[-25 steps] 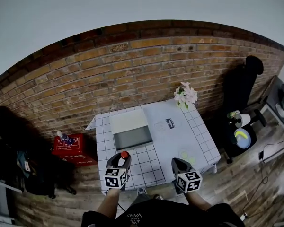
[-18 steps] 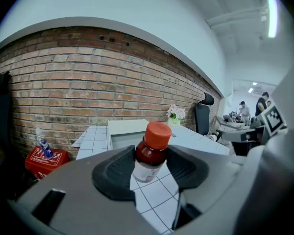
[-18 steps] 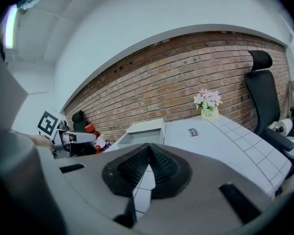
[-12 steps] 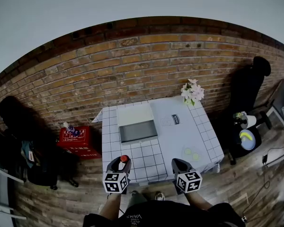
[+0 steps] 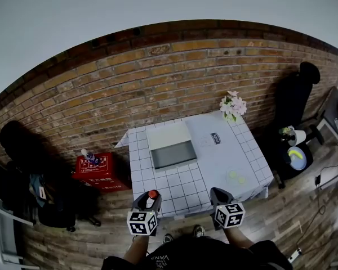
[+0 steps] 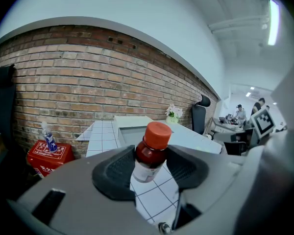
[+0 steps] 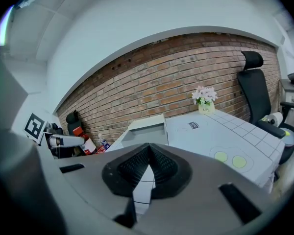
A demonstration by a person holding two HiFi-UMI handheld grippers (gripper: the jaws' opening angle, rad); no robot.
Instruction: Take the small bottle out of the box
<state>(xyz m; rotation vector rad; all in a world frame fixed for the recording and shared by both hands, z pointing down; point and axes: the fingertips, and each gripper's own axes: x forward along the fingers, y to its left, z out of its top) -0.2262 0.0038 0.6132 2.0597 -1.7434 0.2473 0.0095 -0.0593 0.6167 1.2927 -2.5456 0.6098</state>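
brick wall (image 5: 158, 89) backs the tiled table (image 5: 183, 189) bearing the box (image 5: 170, 147); left gripper (image 5: 150, 198) grasps the small bottle (image 6: 150, 154), right gripper (image 7: 147, 166) sits clenched, empty.

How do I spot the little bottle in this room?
Find the white checked table by the brick wall. At its near edge the left gripper clamps the small bottle: orange cap, dark red inside, unlike the clear bottle on the red crate.

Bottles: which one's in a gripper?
The small orange-capped bottle, clamped between the left gripper's jaws; the clear blue-labelled bottle stands apart on the red crate by the brick wall.
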